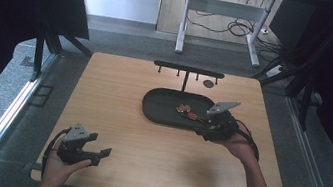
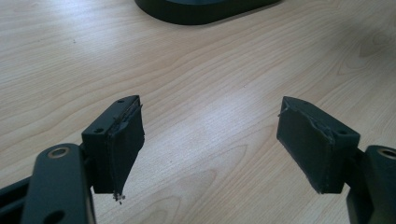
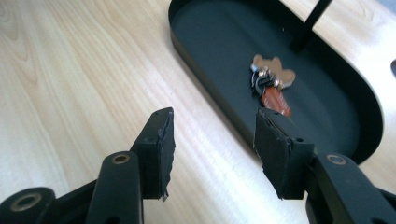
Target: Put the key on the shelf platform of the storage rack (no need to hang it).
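Note:
A black oval tray (image 1: 157, 109) sits on the wooden table, under a black rack with pegs (image 1: 189, 70). Inside the tray lies a keyring with brown and orange tags (image 1: 187, 112), seen closer in the right gripper view as the keyring (image 3: 271, 84) on the tray floor (image 3: 219, 42). My right gripper (image 1: 207, 128) is at the tray's near right rim, open, its jaws (image 3: 212, 140) straddling the rim with nothing between them. My left gripper (image 1: 101, 155) rests low over the table's front left, open and empty (image 2: 210, 144).
A small dark disc (image 1: 208, 84) lies on the table behind the tray. The tray's edge (image 2: 205, 11) appears at the top of the left gripper view. Beyond the table stand a white desk frame (image 1: 223, 11) and floor cables.

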Demonstrator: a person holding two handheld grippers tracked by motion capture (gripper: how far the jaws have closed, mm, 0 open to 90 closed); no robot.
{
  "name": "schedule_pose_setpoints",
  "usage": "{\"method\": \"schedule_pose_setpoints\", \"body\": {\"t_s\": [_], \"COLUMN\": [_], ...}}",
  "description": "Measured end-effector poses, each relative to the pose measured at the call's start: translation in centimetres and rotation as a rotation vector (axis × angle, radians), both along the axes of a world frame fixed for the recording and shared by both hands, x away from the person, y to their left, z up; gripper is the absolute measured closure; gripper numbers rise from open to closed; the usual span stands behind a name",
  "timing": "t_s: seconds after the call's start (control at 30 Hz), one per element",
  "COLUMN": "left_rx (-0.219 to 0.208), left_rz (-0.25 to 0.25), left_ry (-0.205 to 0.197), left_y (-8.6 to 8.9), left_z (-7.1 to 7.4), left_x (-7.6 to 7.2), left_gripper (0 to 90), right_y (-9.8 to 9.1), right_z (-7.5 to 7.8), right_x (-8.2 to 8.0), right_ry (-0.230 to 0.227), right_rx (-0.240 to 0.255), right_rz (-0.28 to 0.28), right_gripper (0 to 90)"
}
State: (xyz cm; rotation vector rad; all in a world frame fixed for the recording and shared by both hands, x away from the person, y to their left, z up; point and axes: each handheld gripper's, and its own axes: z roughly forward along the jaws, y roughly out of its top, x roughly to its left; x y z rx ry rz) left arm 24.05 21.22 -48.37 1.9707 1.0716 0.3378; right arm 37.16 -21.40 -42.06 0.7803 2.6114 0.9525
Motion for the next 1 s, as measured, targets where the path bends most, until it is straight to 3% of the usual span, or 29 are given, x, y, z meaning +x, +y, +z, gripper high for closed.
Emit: {"method": "schedule_pose_setpoints", "body": {"t_s": [0.5, 0.67, 1.0], "left_rx": [0.011, 0.016, 0.021], "left_rz": [-0.012, -0.015, -0.016], "left_ry": [0.010, 0.012, 0.014], "left_y": [-0.7, -0.9, -1.0], "left_z": [-0.3, -0.4, -0.5], "left_x": [0.1, 0.1, 0.1], "left_gripper": [23.2, 23.1, 23.1], "right_y": [-6.2, -7.0, -7.2], "right_z": [-5.0, -6.1, -6.4], "right_x": [-4.8, -5.5, -5.5], "right_ry": [-0.001, 0.011, 0.005], "right_rx": [0.111, 0.121, 0.115], "right_rz": [-0.145, -0.160, -0.180], "right_gripper": [48.4, 48.2, 44.7]}}
